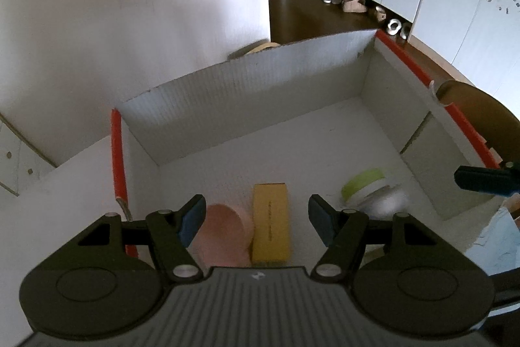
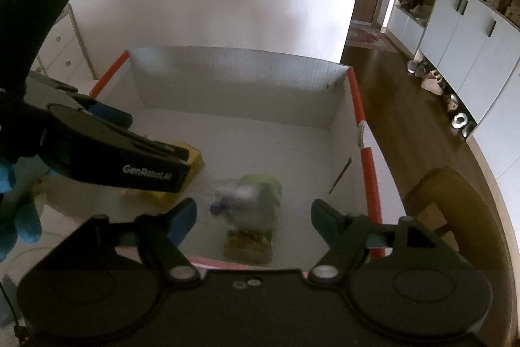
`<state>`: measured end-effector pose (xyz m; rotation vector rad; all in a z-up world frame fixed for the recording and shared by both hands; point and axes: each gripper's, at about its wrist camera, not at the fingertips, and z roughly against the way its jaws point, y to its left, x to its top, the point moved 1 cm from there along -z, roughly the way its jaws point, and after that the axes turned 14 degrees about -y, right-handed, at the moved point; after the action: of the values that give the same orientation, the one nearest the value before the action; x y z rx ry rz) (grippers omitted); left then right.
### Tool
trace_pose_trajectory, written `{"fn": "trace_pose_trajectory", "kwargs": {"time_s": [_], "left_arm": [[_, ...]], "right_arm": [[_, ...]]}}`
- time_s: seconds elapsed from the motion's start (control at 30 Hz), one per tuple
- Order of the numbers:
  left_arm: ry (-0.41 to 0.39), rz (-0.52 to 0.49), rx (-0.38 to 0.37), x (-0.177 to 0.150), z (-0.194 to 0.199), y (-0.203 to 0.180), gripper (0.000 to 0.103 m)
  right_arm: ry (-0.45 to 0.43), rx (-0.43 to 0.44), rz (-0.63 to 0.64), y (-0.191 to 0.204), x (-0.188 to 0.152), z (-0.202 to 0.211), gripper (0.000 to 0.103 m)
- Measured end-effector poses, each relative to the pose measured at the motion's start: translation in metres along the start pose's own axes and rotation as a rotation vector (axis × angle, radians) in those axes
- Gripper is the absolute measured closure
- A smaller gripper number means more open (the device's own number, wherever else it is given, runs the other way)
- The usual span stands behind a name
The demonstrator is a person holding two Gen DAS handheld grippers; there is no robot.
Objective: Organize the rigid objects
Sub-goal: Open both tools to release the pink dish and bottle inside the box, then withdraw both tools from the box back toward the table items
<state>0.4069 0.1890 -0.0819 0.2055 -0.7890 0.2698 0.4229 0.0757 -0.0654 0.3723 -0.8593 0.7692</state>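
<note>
with both sets of jaws apart and empty over the box (image 1: 247, 93), where the yellow block (image 1: 270, 223), pink lid (image 1: 224, 233) and green-white thing (image 2: 256, 200) (blurred) lie, i judge another pick comes next.

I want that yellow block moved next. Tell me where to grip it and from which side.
Grip the yellow block across its two long sides near the middle, coming down from above with the left gripper. It lies flat in the box, narrow enough for the open fingers. Mind the pink disc close against its left side.
</note>
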Motion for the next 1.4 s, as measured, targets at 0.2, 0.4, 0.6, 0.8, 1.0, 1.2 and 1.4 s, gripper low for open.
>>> {"fn": "trace_pose_trajectory", "kwargs": {"time_s": [0.2,0.4,0.6,0.8,1.0,1.2,1.4], "left_arm": [[-0.03,0.006,0.0,0.001,0.022,-0.001,0.034],[-0.072,0.013,-0.018,0.0,0.053,0.001,0.034],[-0.112,0.031,-0.038,-0.005,0.088,0.0,0.034],[-0.151,0.041,-0.063,-0.013,0.123,-0.001,0.034],[-0.187,0.06,-0.095,-0.025,0.155,-0.003,0.024],[-0.237,0.056,-0.109,-0.043,0.185,-0.008,0.022],[-0.248,0.049,-0.146,-0.062,0.207,-0.012,0.022]], "right_arm": [[-0.025,-0.001,-0.016,-0.001,0.003,0.02,0.025],[-0.068,0.013,-0.032,-0.001,0.007,0.05,0.021],[-0.105,0.03,-0.046,0.003,0.006,0.083,0.02],[-0.132,0.055,-0.058,0.007,-0.002,0.116,0.019],[-0.164,0.075,-0.068,0.01,-0.013,0.148,0.012],[-0.196,0.094,-0.086,0.013,-0.028,0.175,0.005],[-0.214,0.12,-0.111,0.016,-0.045,0.196,0.001]]}}
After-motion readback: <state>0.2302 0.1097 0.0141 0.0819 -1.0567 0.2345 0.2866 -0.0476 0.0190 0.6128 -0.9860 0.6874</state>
